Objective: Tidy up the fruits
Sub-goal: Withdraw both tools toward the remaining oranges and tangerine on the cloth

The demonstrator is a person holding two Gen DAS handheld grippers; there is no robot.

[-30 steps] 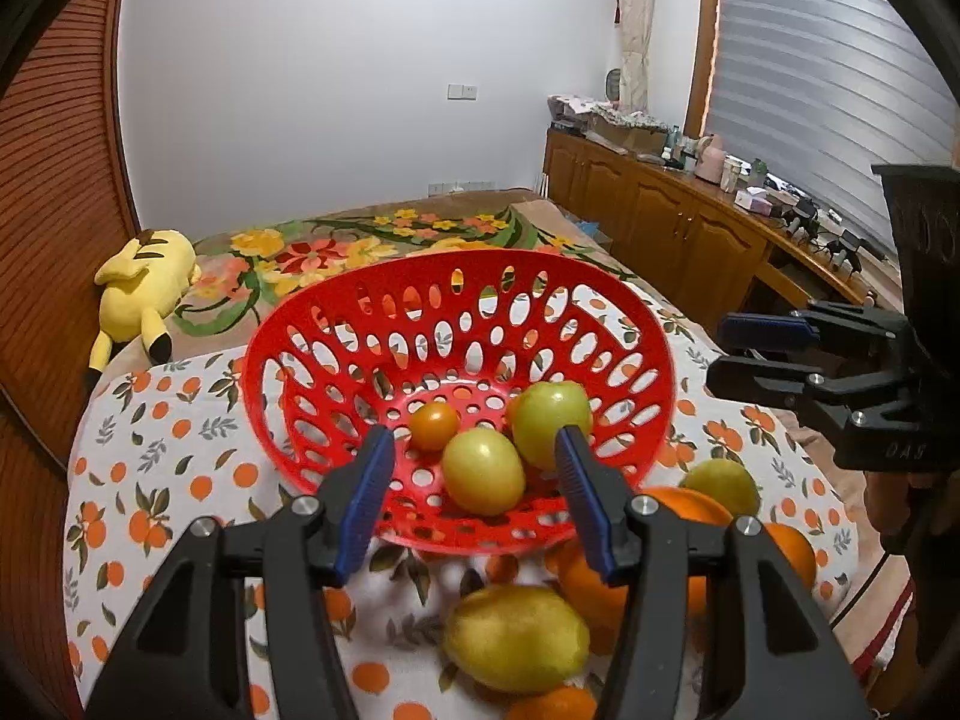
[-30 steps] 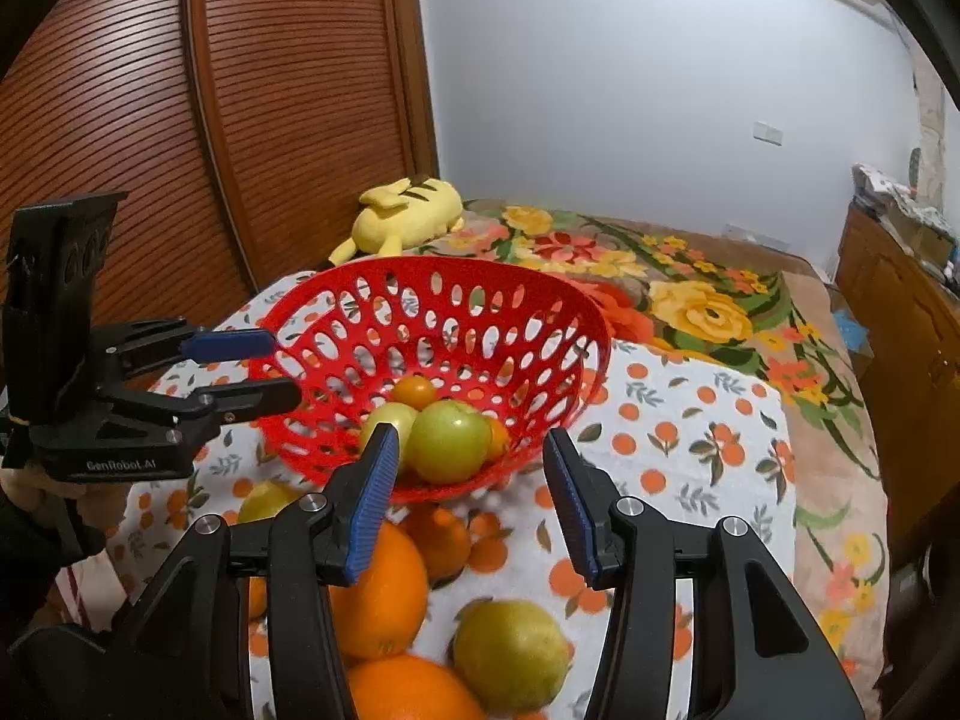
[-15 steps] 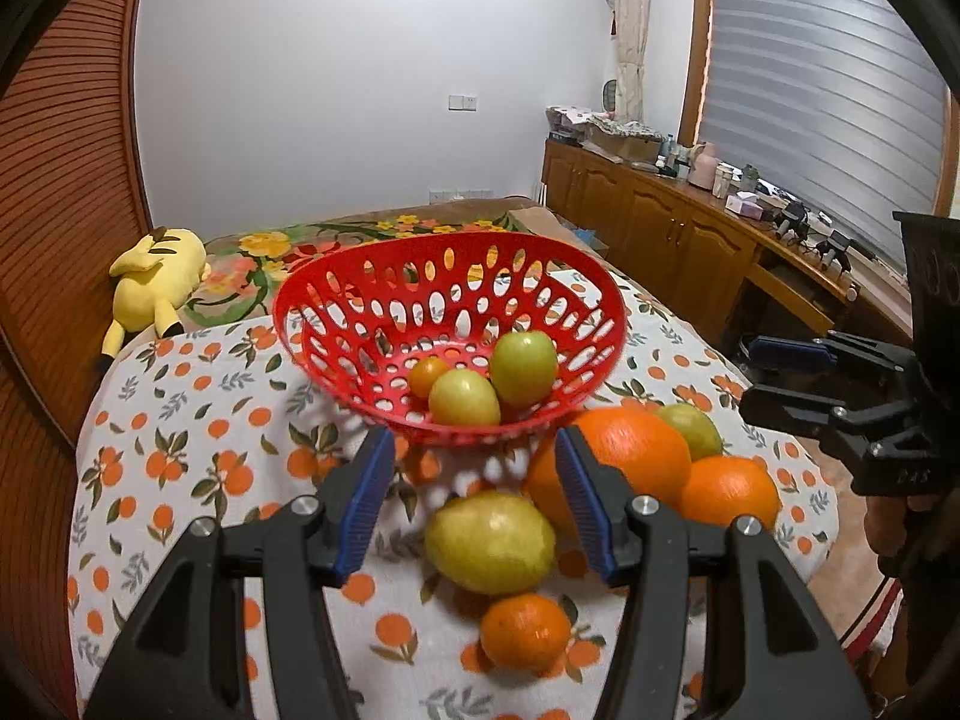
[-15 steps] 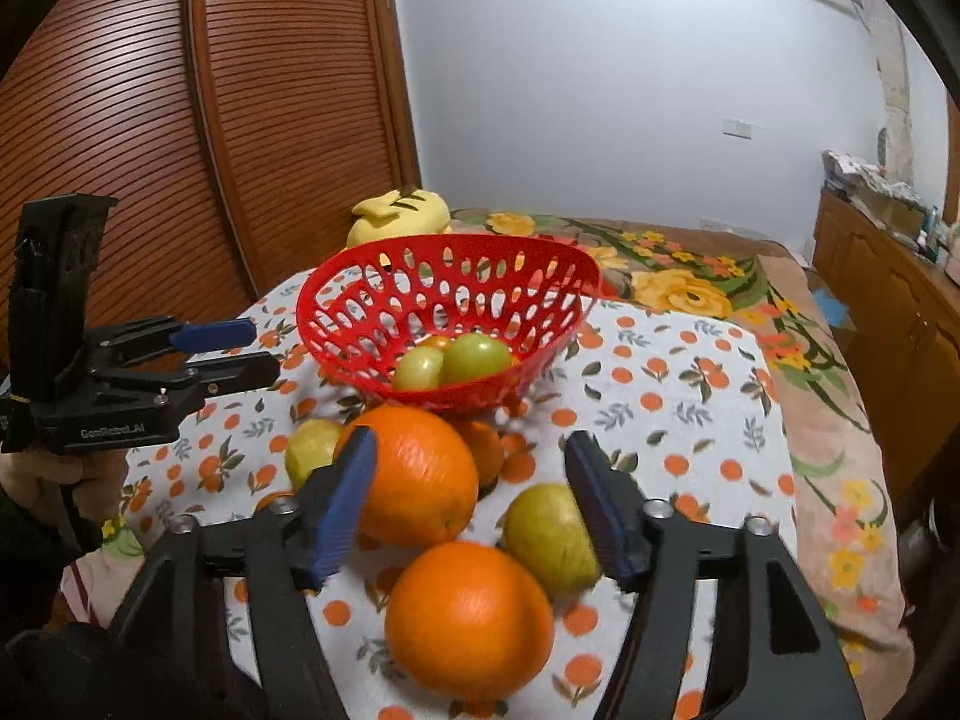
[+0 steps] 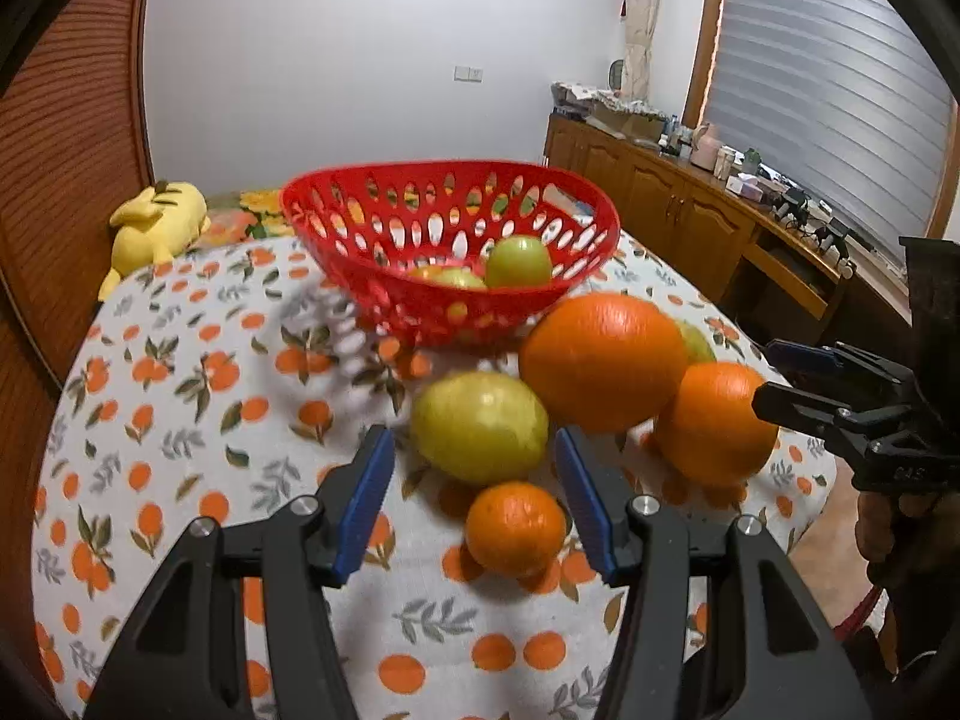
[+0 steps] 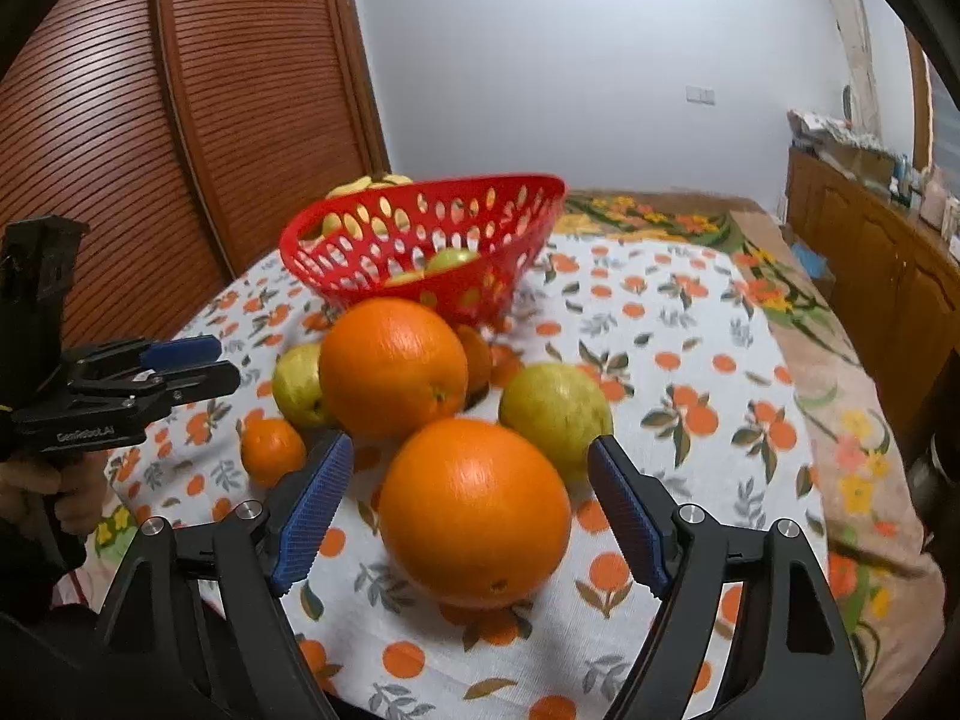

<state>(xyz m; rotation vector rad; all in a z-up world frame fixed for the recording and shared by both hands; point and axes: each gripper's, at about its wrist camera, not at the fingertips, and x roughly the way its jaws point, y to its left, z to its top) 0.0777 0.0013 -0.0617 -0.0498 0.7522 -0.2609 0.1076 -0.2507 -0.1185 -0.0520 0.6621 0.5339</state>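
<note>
Both grippers have drawn back from the red basket (image 6: 420,246) and sunk toward the loose fruit on the desk (image 6: 690,360). Right gripper (image 6: 468,516), jaws just opening and empty, has the near orange (image 6: 474,510) dead ahead between them. Left gripper (image 5: 474,498) is partly open and empty, the small orange (image 5: 516,528) between its jaws.

The left gripper (image 6: 180,367) bore white lettering reading "GenRobot.AI" on its black side; nothing else was legible.

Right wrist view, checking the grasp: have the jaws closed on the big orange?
No: the big orange sits on the tablecloth, clear gaps beside both pads.
</note>
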